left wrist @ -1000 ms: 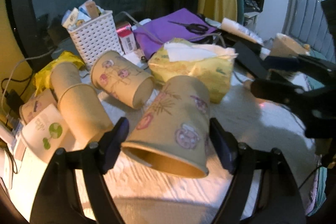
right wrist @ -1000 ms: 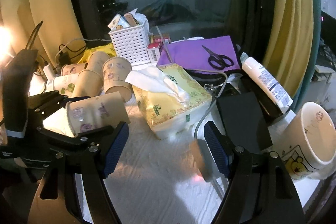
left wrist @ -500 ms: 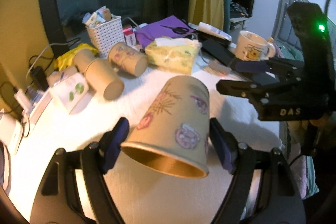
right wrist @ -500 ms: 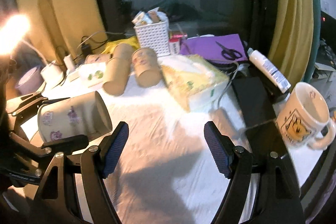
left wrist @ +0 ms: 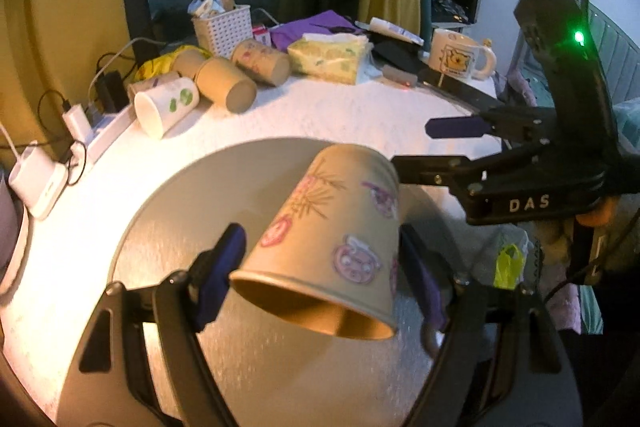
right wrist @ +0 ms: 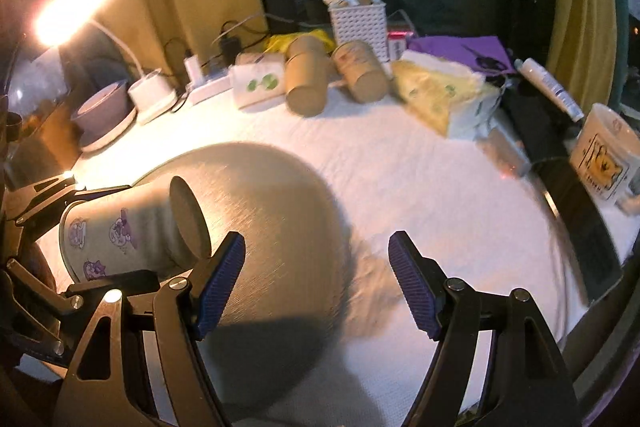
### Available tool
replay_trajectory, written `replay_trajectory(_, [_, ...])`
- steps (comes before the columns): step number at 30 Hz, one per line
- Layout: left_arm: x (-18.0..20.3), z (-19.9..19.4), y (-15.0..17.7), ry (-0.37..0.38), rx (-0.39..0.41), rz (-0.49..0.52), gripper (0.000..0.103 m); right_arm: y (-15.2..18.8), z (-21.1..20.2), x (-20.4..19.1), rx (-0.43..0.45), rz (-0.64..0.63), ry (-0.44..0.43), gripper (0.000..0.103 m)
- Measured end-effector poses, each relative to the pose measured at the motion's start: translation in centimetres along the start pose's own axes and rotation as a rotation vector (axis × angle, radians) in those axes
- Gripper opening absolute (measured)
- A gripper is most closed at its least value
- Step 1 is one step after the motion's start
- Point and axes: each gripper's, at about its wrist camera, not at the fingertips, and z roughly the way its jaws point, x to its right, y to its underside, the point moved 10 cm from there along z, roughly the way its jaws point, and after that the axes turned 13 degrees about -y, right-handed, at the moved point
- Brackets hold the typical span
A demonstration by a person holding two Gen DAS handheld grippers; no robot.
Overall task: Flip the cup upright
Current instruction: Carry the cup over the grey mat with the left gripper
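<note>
My left gripper (left wrist: pixel 322 283) is shut on a tan paper cup with cartoon prints (left wrist: pixel 336 239). It holds the cup in the air on its side, mouth toward the camera, above a round grey mat (left wrist: pixel 168 227) on the white tablecloth. In the right wrist view the same cup (right wrist: pixel 128 227) shows at the left with its base pointing right, above the mat (right wrist: pixel 280 211). My right gripper (right wrist: pixel 316 283) is open and empty, just right of the cup; it also shows in the left wrist view (left wrist: pixel 440 143).
At the table's back lie several paper cups on their sides (left wrist: pixel 224 83), a tissue pack (left wrist: pixel 328 55), a white basket (left wrist: pixel 222 29), a mug (left wrist: pixel 460 59), a black tablet (right wrist: pixel 576 211), chargers and cables (left wrist: pixel 80 119), and a lit lamp (right wrist: pixel 68 11).
Both grippers have pulled back toward the table's front edge; the left one carried the cup along. The grey mat has come into view below the cup. The right gripper stays open.
</note>
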Motion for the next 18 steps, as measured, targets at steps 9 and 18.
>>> replay_trajectory(9, [1.0, 0.6, 2.1, 0.046, -0.014, 0.04, 0.078, 1.1, 1.0, -1.1, -0.03, 0.008, -0.008, 0.077])
replay_trajectory(18, [2.0, 0.6, 3.3, 0.113, -0.027, 0.069, 0.078, 2.2, 1.7, -1.0, -0.06, 0.024, -0.028, 0.077])
